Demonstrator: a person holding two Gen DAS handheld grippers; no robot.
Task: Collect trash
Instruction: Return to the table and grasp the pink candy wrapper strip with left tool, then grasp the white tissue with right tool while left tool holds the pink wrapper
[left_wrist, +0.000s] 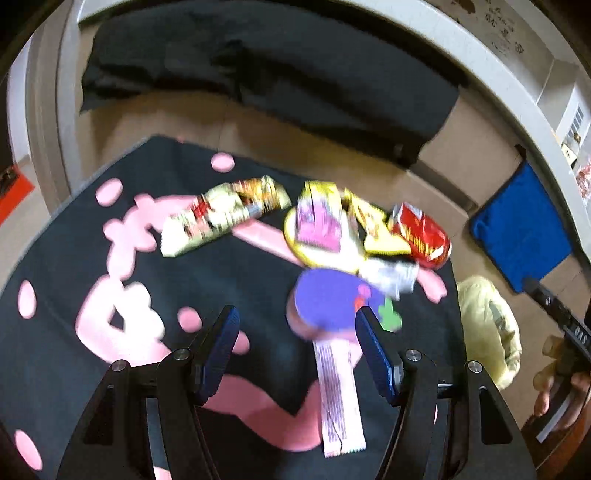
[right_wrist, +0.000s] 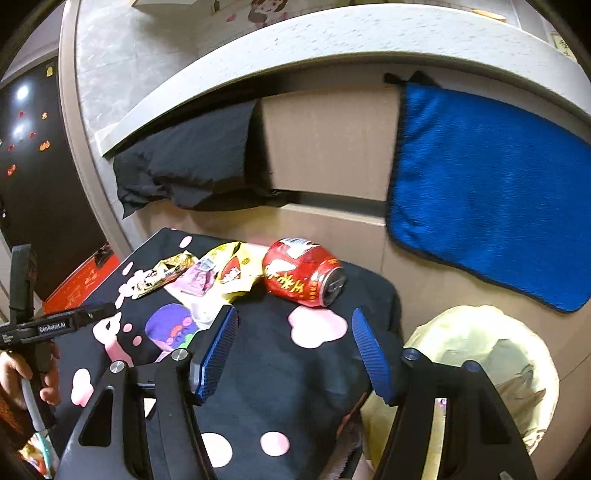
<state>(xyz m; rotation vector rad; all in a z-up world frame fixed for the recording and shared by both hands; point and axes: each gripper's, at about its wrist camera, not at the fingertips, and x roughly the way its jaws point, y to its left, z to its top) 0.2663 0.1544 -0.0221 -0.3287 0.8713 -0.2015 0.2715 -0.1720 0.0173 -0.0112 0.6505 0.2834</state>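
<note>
Crushed red drink can (right_wrist: 303, 273) lying on its side on the black pink-patterned cloth (right_wrist: 280, 387), ahead of the right gripper (right_wrist: 293, 354), whose jaws stand spread and empty. Wrappers (left_wrist: 225, 218) and a purple round lid (left_wrist: 332, 302) lie ahead of the left gripper (left_wrist: 297, 350), jaws likewise spread with nothing pinched; a pink strip wrapper (left_wrist: 338, 398) lies between them. Advisable: centre one piece between the pads before closing, lifting it clear of its neighbours. The yellow-lined bin (right_wrist: 480, 354), right of the right jaws, holds some crumpled refuse, not identifiable.
</note>
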